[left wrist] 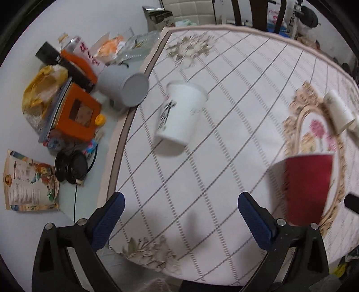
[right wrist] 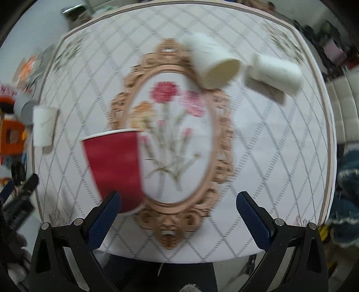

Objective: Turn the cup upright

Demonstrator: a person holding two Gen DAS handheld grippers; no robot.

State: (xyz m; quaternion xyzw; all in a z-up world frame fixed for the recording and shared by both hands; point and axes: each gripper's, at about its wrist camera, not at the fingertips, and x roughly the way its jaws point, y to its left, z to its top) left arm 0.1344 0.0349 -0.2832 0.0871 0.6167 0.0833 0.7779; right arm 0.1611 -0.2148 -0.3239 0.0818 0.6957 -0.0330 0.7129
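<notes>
A red cup [right wrist: 115, 168] stands upright on the table, rim up; it also shows in the left wrist view [left wrist: 307, 186]. A white paper cup [left wrist: 179, 114] with black print stands upright near the table's left edge, and shows in the right wrist view [right wrist: 43, 125]. Two white cups lie on their sides at the far side: one [right wrist: 213, 65] with its open mouth toward me, another [right wrist: 277, 71] to its right. My left gripper [left wrist: 180, 209] is open and empty above the table. My right gripper [right wrist: 178, 209] is open and empty, its left finger just in front of the red cup.
The table [right wrist: 269, 157] has a checked cloth with a flower oval in the middle. On the floor to the left lie a grey bin [left wrist: 125, 87], an orange box [left wrist: 76, 112], bags and a black cable reel [left wrist: 70, 167]. A chair [left wrist: 258, 13] stands behind the table.
</notes>
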